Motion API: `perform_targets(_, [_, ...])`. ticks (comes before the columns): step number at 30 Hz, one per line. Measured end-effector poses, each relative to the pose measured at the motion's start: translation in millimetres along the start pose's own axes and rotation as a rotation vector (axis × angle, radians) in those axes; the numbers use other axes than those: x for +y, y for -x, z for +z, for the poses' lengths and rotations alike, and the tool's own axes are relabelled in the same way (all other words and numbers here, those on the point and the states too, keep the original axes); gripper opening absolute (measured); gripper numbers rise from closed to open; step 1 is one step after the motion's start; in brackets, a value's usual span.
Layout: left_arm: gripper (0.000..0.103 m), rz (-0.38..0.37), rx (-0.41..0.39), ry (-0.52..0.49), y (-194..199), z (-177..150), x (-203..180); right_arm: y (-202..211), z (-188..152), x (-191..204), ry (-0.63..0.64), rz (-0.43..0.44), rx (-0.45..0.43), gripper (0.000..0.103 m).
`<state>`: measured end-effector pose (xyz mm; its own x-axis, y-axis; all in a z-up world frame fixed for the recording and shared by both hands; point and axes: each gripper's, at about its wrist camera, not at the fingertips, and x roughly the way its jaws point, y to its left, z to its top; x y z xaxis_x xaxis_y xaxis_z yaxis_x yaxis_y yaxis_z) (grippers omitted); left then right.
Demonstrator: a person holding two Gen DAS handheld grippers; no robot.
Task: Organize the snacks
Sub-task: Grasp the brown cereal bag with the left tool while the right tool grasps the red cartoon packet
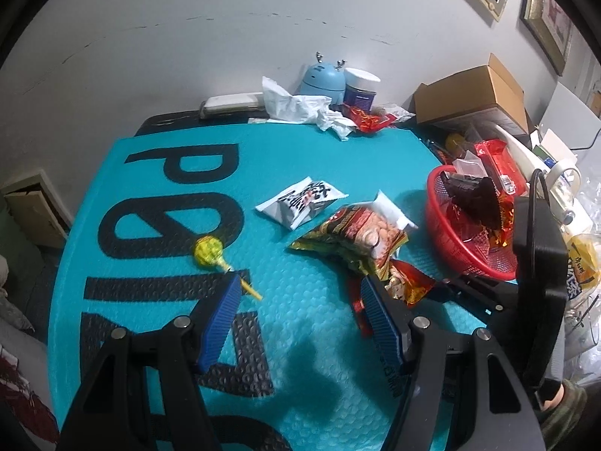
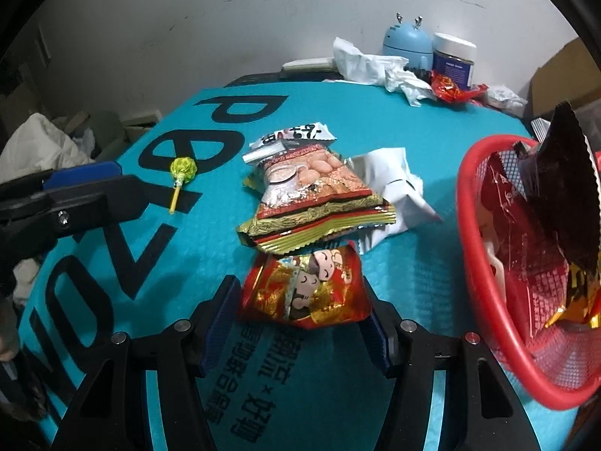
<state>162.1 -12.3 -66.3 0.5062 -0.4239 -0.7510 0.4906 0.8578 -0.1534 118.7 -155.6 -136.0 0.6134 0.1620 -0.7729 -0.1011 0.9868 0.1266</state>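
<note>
A red snack packet with cartoon faces [image 2: 306, 291] lies on the teal mat between the jaws of my right gripper [image 2: 300, 300], which is open around it. It shows in the left wrist view [image 1: 407, 282] too. Beyond it lie a gold-edged biscuit packet [image 2: 315, 195], a white packet [image 1: 300, 203] and a yellow lollipop [image 1: 208, 251]. My left gripper [image 1: 300, 297] is open and empty above the mat, its left tip near the lollipop stick. A red basket [image 2: 484, 263] with several snack packets stands at the right.
At the mat's far edge are a blue round gadget [image 1: 323, 79], a white-lidded jar [image 1: 360, 88], crumpled white paper [image 1: 296, 107] and a red wrapper [image 1: 370, 118]. A cardboard box [image 1: 473, 94] and clutter sit behind the basket.
</note>
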Motion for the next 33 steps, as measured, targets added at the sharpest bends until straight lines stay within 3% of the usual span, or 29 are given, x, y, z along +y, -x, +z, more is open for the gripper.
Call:
perform_targets(4, [0.065, -0.013, 0.006, -0.016, -5, 6, -6, 3, -1, -4, -0.013, 0.017, -0.017, 0.039])
perform_targets(20, [0.065, -0.029, -0.011, 0.030, -3, 20, -13, 58, 7, -4, 0.024, 0.028, -0.102, 0.038])
perform_targets(26, [0.065, -0.030, -0.004, 0.042, -7, 34, -20, 77, 22, -9, 0.044, -0.003, -0.153, 0.038])
perform_targets(33, [0.065, 0.002, 0.039, 0.061, -26, 51, -31, 86, 42, -31, 0.041, -0.102, -0.215, 0.038])
